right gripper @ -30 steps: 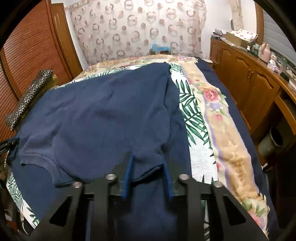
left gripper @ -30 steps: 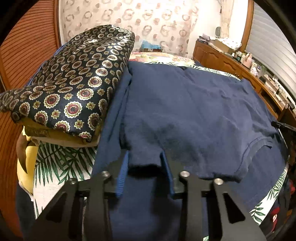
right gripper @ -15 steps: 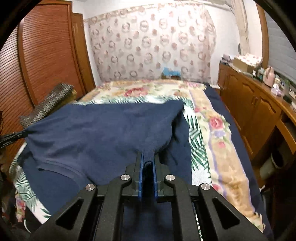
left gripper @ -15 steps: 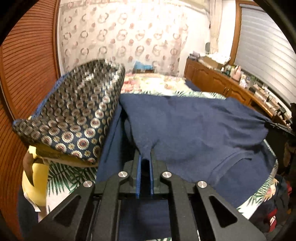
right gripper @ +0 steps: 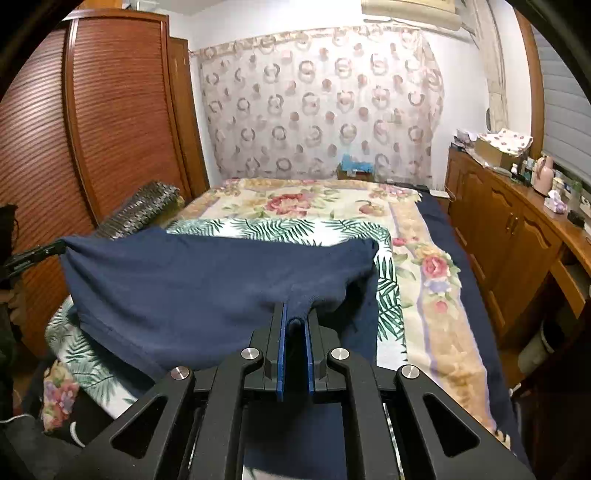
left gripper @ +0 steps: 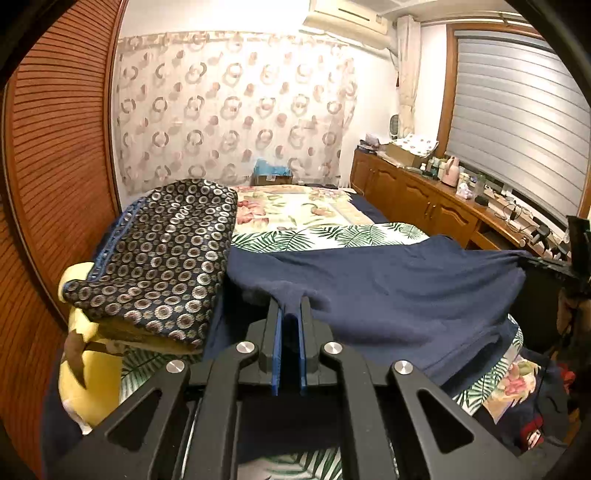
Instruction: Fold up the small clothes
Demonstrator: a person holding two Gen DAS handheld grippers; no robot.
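Floral and palm-leaf bedding covers the bed [right gripper: 424,266], which runs toward a curtain [right gripper: 321,99] printed with rings on the far wall. Across the near end of the bed a navy blue T-shirt [right gripper: 207,280] is lifted and stretched between two hand-held grippers, its lower edge hanging clear while its far part sags toward the bedding.

From the left wrist view, the left gripper [left gripper: 290,314] has its blue pads pressed together on a bunched corner of the shirt at the bed's left side. Just beside it, along the left edge of the bed, lies a folded dark cloth with round medallion patterns [left gripper: 162,258], stacked on a yellow cushion [left gripper: 86,373]. This view alone shows the air conditioner [left gripper: 347,18] high on the wall, and at the far right edge of the picture the dark tip of the other gripper pulling the shirt's opposite corner taut.

From the right wrist view, the right gripper [right gripper: 294,317] is clamped on the shirt's other corner near the middle of the bed's width. This view shows much more of the louvred wooden wardrobe [right gripper: 118,110] on the left and the open flowered bedding to the right of the shirt; the patterned cloth appears only as a thin edge beyond the shirt. The left gripper's tip shows at the far left, holding the fabric stretched.

A wooden sideboard [right gripper: 509,229] cluttered with small items runs along the right wall in both views. Both grippers tilt moderately downward toward the bed.
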